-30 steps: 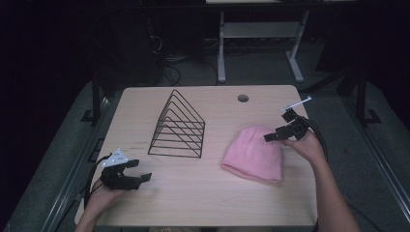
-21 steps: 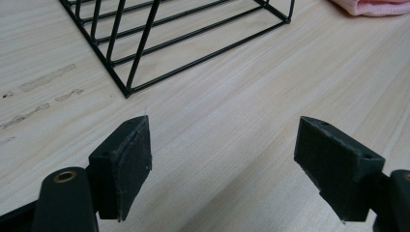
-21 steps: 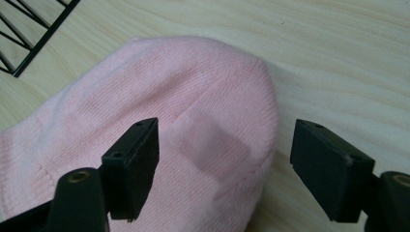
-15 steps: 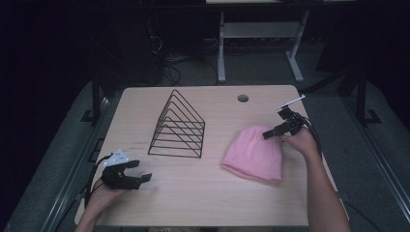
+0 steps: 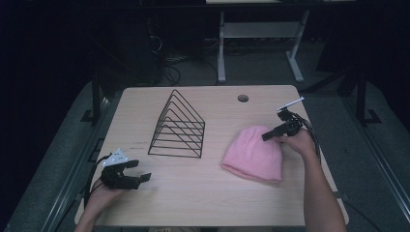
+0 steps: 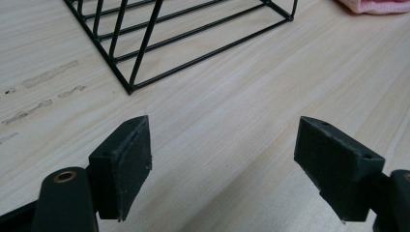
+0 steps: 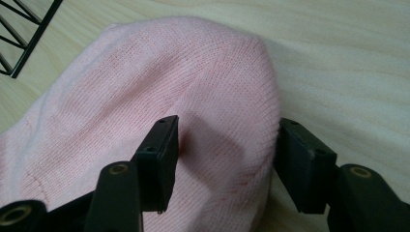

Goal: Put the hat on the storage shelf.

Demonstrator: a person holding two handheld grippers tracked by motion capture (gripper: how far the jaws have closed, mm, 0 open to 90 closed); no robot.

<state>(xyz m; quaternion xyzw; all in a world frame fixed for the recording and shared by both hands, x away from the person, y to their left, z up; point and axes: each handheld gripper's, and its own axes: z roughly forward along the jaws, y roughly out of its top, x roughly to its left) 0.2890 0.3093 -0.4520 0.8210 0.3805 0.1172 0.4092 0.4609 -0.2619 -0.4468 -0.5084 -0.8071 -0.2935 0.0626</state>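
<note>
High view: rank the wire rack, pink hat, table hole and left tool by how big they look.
1. Wire rack and hat: near enough in spread that I won't rank them.
2. Left tool, clearly smaller, though nearer the camera.
3. Table hole, smallest.

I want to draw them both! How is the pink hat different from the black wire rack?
The pink knit hat is soft and solid, lying flat and slumped; the black wire rack is stiff, thin bars you can see through, standing up in a triangle shape. The right gripper has been closing around the hat's top edge; nothing touches the rack. Both sit on the wooden table.
</note>
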